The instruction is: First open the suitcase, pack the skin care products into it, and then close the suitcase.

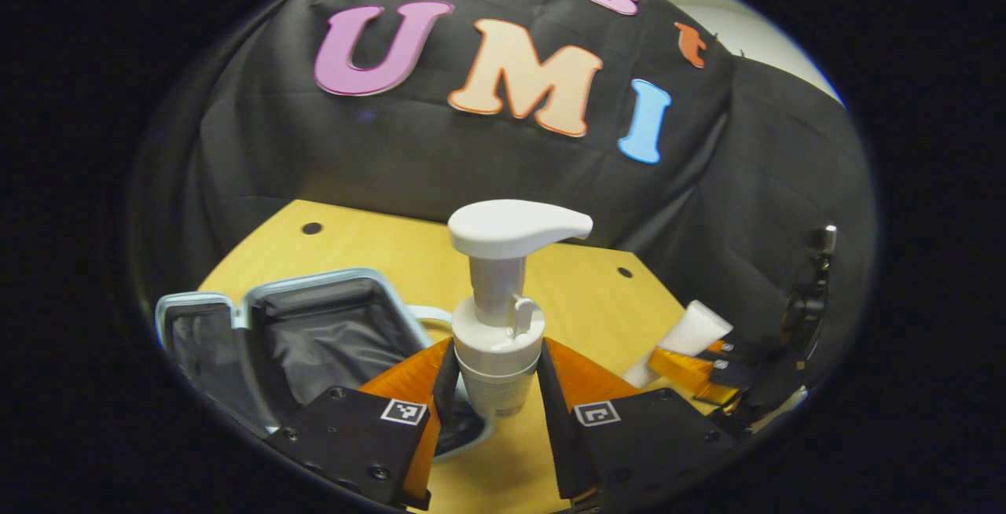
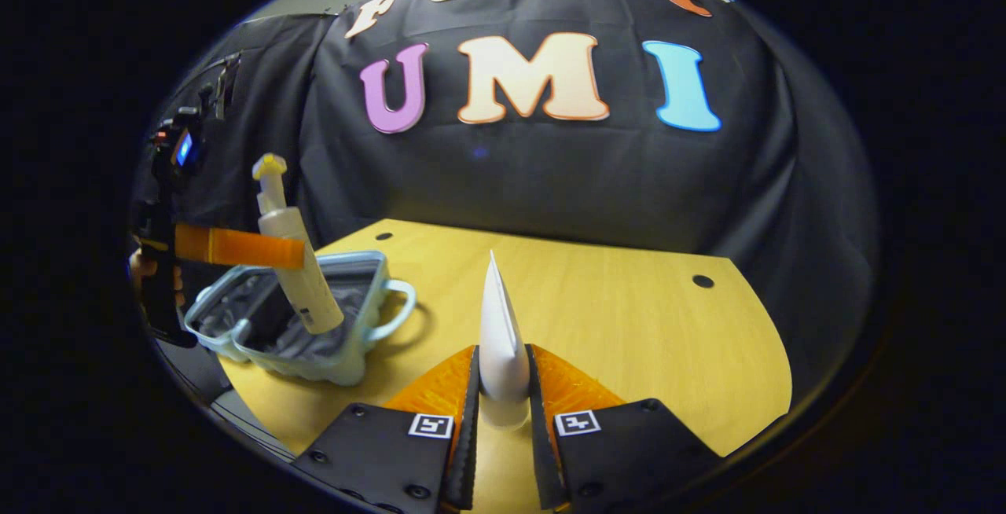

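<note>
My left gripper clamps the pump bottle upright between its fingers; the open suitcase lies just left and below. My right gripper pinches the white tube, pointing forward, farther from the case.

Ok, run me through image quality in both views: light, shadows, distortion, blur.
Left gripper view: strong fisheye bending, the table edge curves; the pump bottle is sharp and evenly lit, the suitcase lining dark. Right gripper view: same curvature; the tube is bright, nearly washed out, the suitcase handle casts a soft shadow on the wood, and the left gripper at the rim looks stretched and slightly soft.
</note>
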`<state>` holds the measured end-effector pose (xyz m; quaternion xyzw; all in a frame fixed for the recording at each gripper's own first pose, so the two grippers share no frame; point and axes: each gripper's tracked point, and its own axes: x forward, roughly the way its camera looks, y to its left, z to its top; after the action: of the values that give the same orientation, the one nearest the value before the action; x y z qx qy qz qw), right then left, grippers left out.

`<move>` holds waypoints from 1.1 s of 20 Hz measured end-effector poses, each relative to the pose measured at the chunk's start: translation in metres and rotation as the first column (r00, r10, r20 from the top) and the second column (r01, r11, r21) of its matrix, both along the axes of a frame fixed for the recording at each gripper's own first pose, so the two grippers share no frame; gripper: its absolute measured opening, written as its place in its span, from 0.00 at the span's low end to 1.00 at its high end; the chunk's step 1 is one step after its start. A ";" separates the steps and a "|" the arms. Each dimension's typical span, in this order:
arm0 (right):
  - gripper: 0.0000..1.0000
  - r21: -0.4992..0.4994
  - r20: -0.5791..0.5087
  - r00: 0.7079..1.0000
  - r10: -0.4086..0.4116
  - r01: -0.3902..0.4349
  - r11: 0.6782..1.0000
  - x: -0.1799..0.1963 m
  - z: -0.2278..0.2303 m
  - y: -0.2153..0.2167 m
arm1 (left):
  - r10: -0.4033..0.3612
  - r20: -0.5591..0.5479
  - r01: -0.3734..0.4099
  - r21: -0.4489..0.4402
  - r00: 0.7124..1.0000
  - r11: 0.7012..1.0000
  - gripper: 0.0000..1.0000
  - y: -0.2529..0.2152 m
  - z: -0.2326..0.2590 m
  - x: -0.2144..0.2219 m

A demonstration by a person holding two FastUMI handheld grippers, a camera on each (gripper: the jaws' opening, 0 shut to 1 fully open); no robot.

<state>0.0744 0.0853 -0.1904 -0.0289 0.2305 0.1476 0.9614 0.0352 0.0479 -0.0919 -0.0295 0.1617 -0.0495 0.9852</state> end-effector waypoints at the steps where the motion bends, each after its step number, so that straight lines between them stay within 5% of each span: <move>1: 0.31 0.020 0.001 0.999 0.032 -0.032 0.999 0.001 0.011 0.022 | 0.036 -0.029 -0.036 0.010 0.999 0.999 0.53 0.021 -0.006 -0.006; 5: 0.33 0.086 -0.004 0.983 0.182 -0.181 0.980 0.007 0.023 0.118 | 0.124 -0.170 -0.126 0.000 0.978 0.992 0.54 0.080 -0.045 -0.024; 11: 0.32 0.131 -0.128 0.936 0.329 -0.313 0.941 0.009 -0.021 0.219 | 0.158 -0.321 -0.180 -0.041 0.934 0.983 0.54 0.120 -0.094 -0.036; 16: 0.33 0.029 -0.291 0.880 0.376 -0.385 0.922 0.000 -0.091 0.251 | 0.184 -0.360 -0.221 -0.063 0.915 0.973 0.56 0.137 -0.105 -0.029; 21: 0.37 0.041 -0.310 0.884 0.351 -0.356 0.934 0.000 -0.100 0.255 | 0.226 -0.316 -0.256 -0.059 0.922 0.965 0.62 0.150 -0.093 -0.023; 22: 0.56 0.039 -0.300 0.888 0.348 -0.353 0.935 0.006 -0.100 0.257 | 0.230 -0.303 -0.262 -0.067 0.925 0.963 0.73 0.152 -0.087 -0.024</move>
<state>0.0803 0.3424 -0.2907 -0.0549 0.3669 0.3191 0.8721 0.0108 0.2000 -0.1786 -0.1089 0.2975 0.0710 0.9458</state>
